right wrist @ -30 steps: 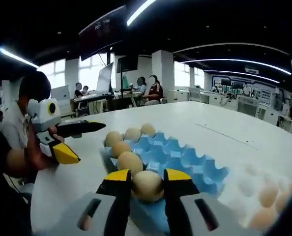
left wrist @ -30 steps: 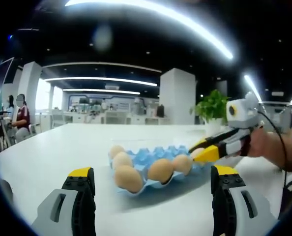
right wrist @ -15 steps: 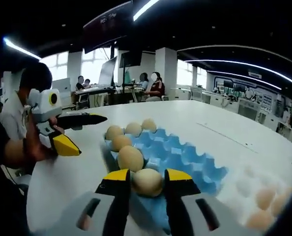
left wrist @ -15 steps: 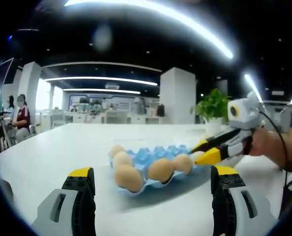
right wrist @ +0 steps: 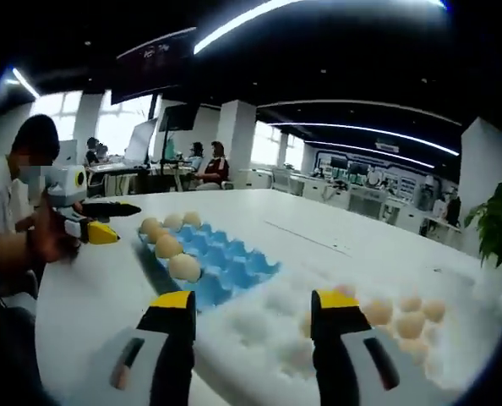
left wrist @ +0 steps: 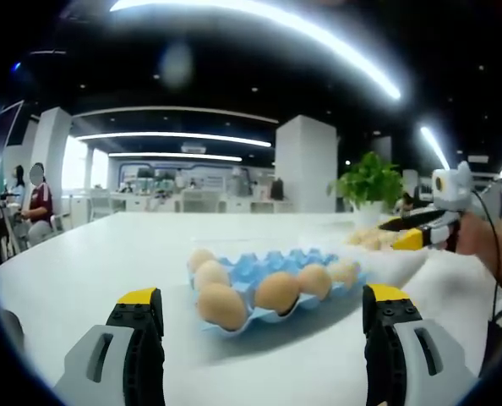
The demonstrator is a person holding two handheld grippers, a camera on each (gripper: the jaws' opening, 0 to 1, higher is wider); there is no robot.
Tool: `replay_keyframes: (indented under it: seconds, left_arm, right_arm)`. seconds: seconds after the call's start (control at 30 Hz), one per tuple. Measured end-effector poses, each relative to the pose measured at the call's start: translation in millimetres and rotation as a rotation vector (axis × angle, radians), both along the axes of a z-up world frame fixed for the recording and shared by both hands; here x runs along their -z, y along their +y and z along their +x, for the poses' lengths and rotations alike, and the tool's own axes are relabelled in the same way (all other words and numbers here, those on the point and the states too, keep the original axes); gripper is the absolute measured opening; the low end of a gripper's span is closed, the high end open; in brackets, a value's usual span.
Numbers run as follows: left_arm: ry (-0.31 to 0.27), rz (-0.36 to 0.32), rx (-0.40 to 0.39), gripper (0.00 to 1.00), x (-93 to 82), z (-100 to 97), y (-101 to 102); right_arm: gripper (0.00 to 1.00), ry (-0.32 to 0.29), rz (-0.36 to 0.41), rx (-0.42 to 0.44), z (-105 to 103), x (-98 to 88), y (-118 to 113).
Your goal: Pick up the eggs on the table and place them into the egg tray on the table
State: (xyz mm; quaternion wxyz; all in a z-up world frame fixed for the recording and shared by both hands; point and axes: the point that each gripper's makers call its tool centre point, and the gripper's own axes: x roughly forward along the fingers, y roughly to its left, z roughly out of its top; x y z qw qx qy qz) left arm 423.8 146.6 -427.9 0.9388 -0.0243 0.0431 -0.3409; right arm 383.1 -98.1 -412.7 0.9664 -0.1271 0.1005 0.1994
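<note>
No readable writing or brand on anything we see.

Right gripper point(right wrist: 253, 306): jaws spread, nothing between them; 0.5 s ago they were clamped on an egg at the tray's near corner. It now sits back from the tray, over white padding point(right wrist: 259, 326) w/ loose eggs point(right wrist: 410, 323) to its right.

Left gripper point(left wrist: 261, 303): jaws wide apart, empty, low over the table point(left wrist: 82, 262), same as before; tray just ahead.

Egg tray point(left wrist: 272, 264): blue moulded pulp, cupped cells, on the white table. In left gripper view we count six tan eggs in it point(left wrist: 220, 304), along its two near edges. The one at the right end point(left wrist: 344, 271) is newly free of the other gripper's yellow tips, which were at it 0.5 s ago. That gripper point(left wrist: 413, 230) is now off to the right, above the table, held in a hand point(left wrist: 492, 247).
</note>
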Motion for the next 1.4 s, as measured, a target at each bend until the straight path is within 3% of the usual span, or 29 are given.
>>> replay_keyframes:
  seconds: [0.07,0.13,0.17,0.27,0.43,0.67,0.83,0.93,1.13,1.2,1.4]
  left_arm:
    - [-0.001,0.0,-0.001,1.0,-0.5,-1.8,-1]
    - [-0.001,-0.001,-0.002,1.0,-0.6,-2.2,-1]
    - [0.0,-0.002,-0.003,1.0,-0.7,-2.7,-1]
    - [0.001,-0.001,-0.003,1.0,-0.7,-3.6,-1]
    - [0.002,0.006,-0.002,1.0,-0.3,-3.9,-2]
    - [0.008,0.012,-0.008,1.0,1.0,1.4,0]
    - [0.009,0.017,-0.008,1.0,1.5,1.8,0]
    - [0.008,0.02,-0.009,1.0,1.8,3.1,1]
    - [0.005,0.017,-0.007,1.0,1.9,5.5,3]
    - [0.004,0.012,-0.008,1.0,1.3,6.9,5]
    - [0.01,-0.01,-0.006,1.0,0.6,5.1,5]
  right_arm:
    - [0.63,-0.02,-0.05,0.082,-8,0.0,-35]
    - [0.66,-0.023,-0.057,0.105,-11,0.3,-45]
    - [0.68,-0.021,-0.057,0.182,-17,2.1,-78]
    - [0.71,-0.029,-0.025,0.293,-28,3.0,-124]
    - [0.79,-0.001,0.023,0.381,-40,18.8,-167]
    - [0.86,0.034,0.065,0.395,-38,35.9,-172]
    - [0.65,0.034,0.1,0.377,-36,36.0,-167]
    - [0.6,0.032,0.097,0.392,-36,36.1,-169]
    - [0.37,0.019,0.04,0.443,-38,34.9,-184]
    - [0.27,0.021,-0.033,0.47,-40,33.8,-192]
    - [0.32,0.019,0.008,0.475,-37,35.2,-194]
